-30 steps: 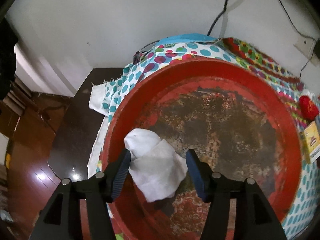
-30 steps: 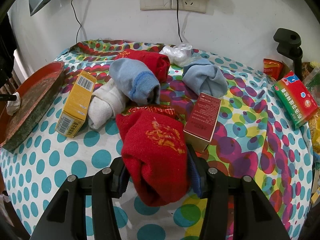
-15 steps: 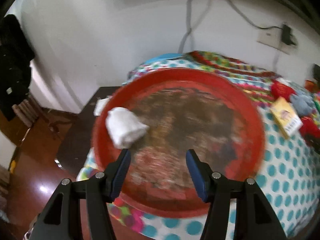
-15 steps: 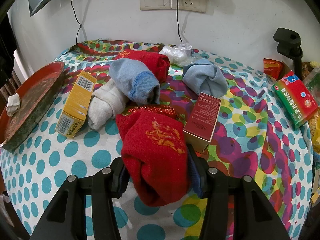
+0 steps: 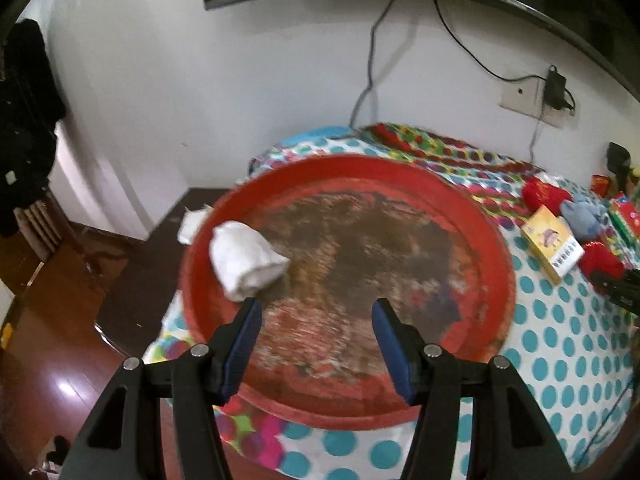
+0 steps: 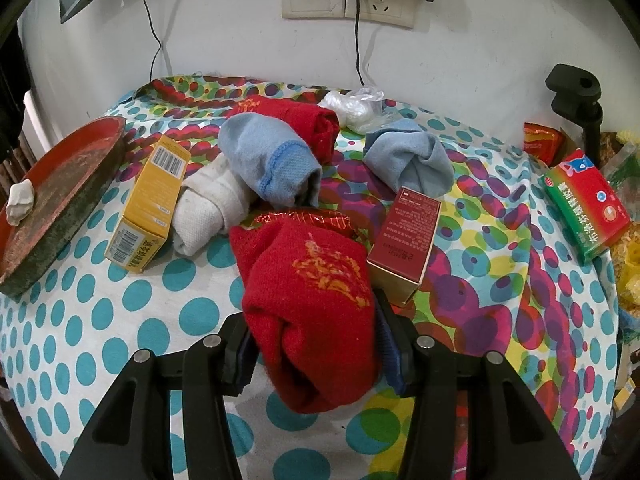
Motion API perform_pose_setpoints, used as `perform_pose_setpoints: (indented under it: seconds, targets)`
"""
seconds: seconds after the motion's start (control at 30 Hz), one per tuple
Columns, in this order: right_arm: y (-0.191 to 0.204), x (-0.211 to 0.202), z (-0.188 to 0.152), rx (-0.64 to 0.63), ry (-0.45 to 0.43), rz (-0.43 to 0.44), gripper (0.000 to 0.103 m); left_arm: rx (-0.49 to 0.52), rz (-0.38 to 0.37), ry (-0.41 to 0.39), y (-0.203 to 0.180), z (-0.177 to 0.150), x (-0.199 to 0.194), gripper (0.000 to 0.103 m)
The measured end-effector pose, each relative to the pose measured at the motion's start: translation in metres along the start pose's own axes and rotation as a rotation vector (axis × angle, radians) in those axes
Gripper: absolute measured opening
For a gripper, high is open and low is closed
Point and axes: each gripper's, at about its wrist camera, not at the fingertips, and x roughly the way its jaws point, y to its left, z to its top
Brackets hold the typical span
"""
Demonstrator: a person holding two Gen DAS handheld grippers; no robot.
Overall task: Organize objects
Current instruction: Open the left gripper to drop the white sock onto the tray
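A rolled white sock [image 5: 244, 258] lies at the left edge of the round red tray [image 5: 492, 240], also seen far left in the right wrist view as the white sock [image 6: 20, 200] on the tray [image 6: 76, 160]. My left gripper [image 5: 316, 338] hangs open above the tray's near side, nothing between its fingers. My right gripper [image 6: 312, 344] is shut on a red sock roll [image 6: 312, 300] with gold embroidery, over the dotted tablecloth [image 6: 120, 320].
On the cloth lie a yellow box [image 6: 150, 204], a white sock roll [image 6: 208, 208], two blue sock rolls [image 6: 272, 164] [image 6: 412, 160], another red sock [image 6: 304, 120], a dark red box [image 6: 404, 248] and a green-red box [image 6: 584, 204]. A dark side table [image 5: 140, 280] stands left of the tray.
My left gripper pulled back and away from the white sock, which stays on the tray's left edge; its view now takes in the whole tray. The right gripper kept still with the red sock.
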Motion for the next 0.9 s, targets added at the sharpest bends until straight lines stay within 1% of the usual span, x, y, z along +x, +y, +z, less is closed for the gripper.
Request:
perform_pose_setpoints:
  seconds: [0.03, 0.13, 0.2, 0.3, 0.4, 0.47, 0.53, 0.6, 0.73, 0.9]
  targets:
    - [-0.001, 0.000, 0.000, 0.004, 0.002, -0.007, 0.052, -0.004, 0.012, -0.011, 0.003, 0.000, -0.001, 0.059]
    - [-0.002, 0.001, 0.001, 0.009, 0.005, -0.010, 0.054, 0.002, 0.040, -0.038, 0.011, 0.001, -0.002, 0.059]
    - [-0.001, 0.001, 0.001, 0.009, 0.005, -0.014, 0.055, 0.009, 0.064, -0.039, 0.013, 0.000, -0.002, 0.059]
    - [0.004, 0.000, 0.001, -0.013, -0.003, -0.047, 0.056, 0.008, 0.051, -0.034, 0.015, 0.000, -0.002, 0.059]
    - [0.008, -0.001, 0.000, -0.033, -0.010, -0.073, 0.056, 0.018, 0.054, -0.051, 0.015, 0.000, -0.005, 0.059]
    - [0.009, -0.002, 0.000, -0.041, -0.012, -0.075, 0.053, 0.027, 0.056, -0.054, 0.014, 0.000, -0.005, 0.059]
    - [0.013, -0.003, 0.000, -0.060, -0.017, -0.080, 0.047, 0.032, 0.047, -0.052, 0.013, 0.000, -0.003, 0.059]
    - [0.017, -0.003, 0.000, -0.071, -0.020, -0.096, 0.046, 0.032, 0.047, -0.043, 0.014, -0.001, -0.001, 0.059]
    - [0.019, -0.004, 0.002, -0.047, -0.012, -0.111, 0.045, 0.027, 0.042, -0.031, 0.015, -0.001, 0.002, 0.059]
    - [0.021, -0.015, 0.003, 0.001, -0.013, -0.095, 0.044, 0.026, 0.044, -0.028, 0.016, -0.001, 0.002, 0.059]
